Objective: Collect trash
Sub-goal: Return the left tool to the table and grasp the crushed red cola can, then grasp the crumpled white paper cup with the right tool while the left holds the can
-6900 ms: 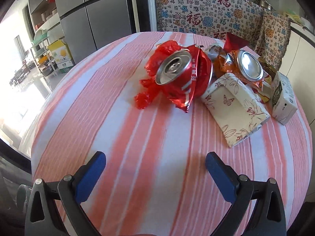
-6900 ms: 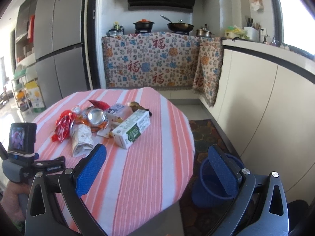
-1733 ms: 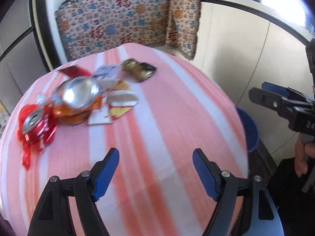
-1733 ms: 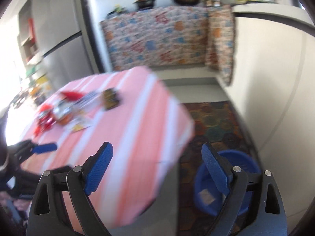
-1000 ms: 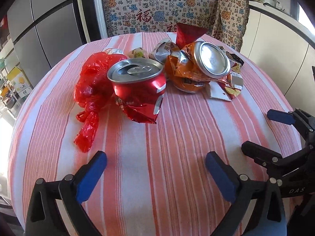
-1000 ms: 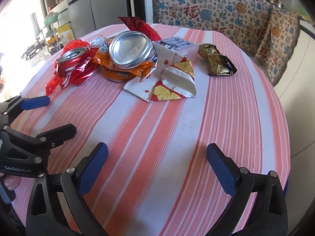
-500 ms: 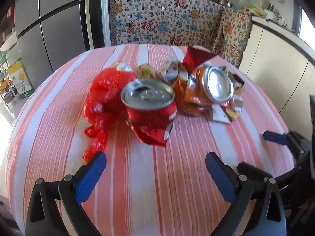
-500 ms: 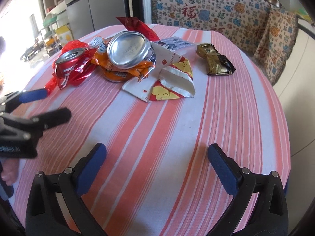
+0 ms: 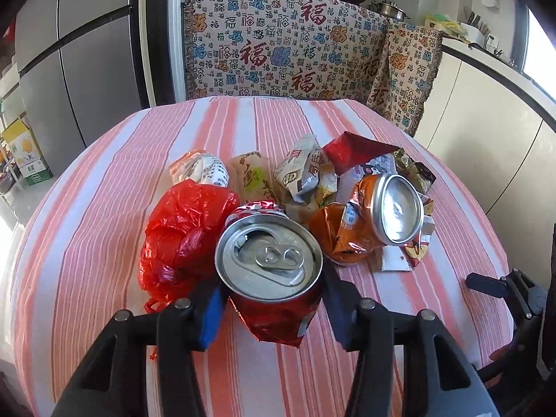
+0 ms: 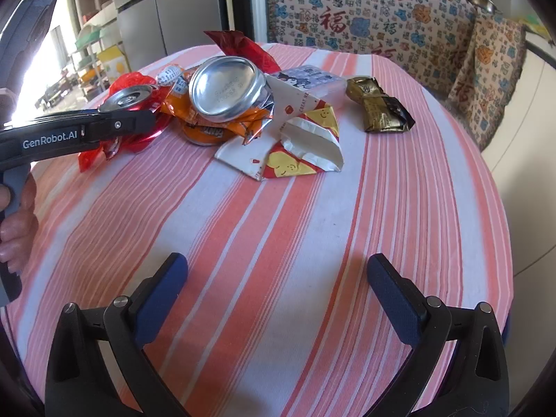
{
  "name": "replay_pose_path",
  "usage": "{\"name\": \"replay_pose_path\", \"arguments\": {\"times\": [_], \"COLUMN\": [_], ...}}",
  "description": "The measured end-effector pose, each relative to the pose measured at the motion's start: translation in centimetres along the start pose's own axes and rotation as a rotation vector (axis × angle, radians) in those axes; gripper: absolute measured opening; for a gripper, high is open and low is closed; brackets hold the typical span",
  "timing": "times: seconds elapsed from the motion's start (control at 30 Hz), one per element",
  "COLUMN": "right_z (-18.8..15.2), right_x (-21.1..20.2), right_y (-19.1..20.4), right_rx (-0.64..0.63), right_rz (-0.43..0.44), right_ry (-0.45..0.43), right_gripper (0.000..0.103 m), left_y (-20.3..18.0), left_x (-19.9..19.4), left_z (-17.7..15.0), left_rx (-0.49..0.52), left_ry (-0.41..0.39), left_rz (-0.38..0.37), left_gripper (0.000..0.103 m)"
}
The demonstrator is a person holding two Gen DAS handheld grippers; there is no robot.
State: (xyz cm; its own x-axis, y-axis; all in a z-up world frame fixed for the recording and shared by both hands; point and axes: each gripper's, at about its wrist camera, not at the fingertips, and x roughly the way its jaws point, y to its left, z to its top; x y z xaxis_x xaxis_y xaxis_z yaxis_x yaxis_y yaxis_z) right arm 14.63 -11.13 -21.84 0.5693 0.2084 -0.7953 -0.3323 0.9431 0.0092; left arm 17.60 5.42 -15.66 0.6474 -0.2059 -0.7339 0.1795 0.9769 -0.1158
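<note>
A pile of trash lies on a round table with a pink-striped cloth point(image 9: 104, 208). My left gripper point(image 9: 271, 299) is shut on a crushed red can point(image 9: 269, 264), its blue pads against both sides; it also shows in the right wrist view point(image 10: 128, 99). Behind it lie a red plastic bag point(image 9: 184, 232), a crushed orange can point(image 9: 378, 219) and several wrappers point(image 9: 305, 173). My right gripper point(image 10: 278, 295) is open and empty over bare cloth, short of a torn white and yellow carton point(image 10: 299, 146), the orange can point(image 10: 222, 93) and a gold wrapper point(image 10: 378, 111).
A patterned cloth point(image 9: 285, 55) hangs over the counter behind the table, with pots on top. A grey fridge point(image 9: 69, 52) stands at the left. White cabinets point(image 9: 486, 121) run along the right. The table edge point(image 10: 500, 208) drops off at the right.
My left gripper has moved forward to the red can and closed on it. My right gripper has stayed open in about the same place.
</note>
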Motion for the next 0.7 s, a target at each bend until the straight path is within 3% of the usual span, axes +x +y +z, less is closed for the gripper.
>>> {"name": "replay_pose_path", "arguments": {"times": [0.2,0.37,0.43,0.53,0.7], "right_z": [-0.1,0.2,1.2,3.5,7.0], "right_x": [-0.2,-0.8,-0.6,-0.2,1.5], "right_y": [-0.5,-3.1,-4.2,-5.6,-6.6], "right_rx": [0.022,0.107,0.083,0.004,-0.111], "right_rz": [0.031,0.179,0.173,0.142,0.227], "right_ry": [-0.014,-0.041,-0.029,-0.027,-0.013], "right_gripper": [0.102,0.101,0.098,0.084,0.072], "left_y": [0.5,0.3,0.2,-0.1,-0.4], "left_x": [-2.5,-5.1,-5.7,-6.1,-6.3], "left_z": [-2.1,-4.4,-5.2,-6.0,-6.1], "left_rx": [-0.011,-0.004,-0.003,0.002,0.004], "left_ry": [-0.006,-0.003,0.0,0.0,-0.005], "left_rz": [-0.046,-0.081,-0.088,-0.093,-0.105], "left_gripper": [0.051,0.051,0.051,0.051,0.051]}}
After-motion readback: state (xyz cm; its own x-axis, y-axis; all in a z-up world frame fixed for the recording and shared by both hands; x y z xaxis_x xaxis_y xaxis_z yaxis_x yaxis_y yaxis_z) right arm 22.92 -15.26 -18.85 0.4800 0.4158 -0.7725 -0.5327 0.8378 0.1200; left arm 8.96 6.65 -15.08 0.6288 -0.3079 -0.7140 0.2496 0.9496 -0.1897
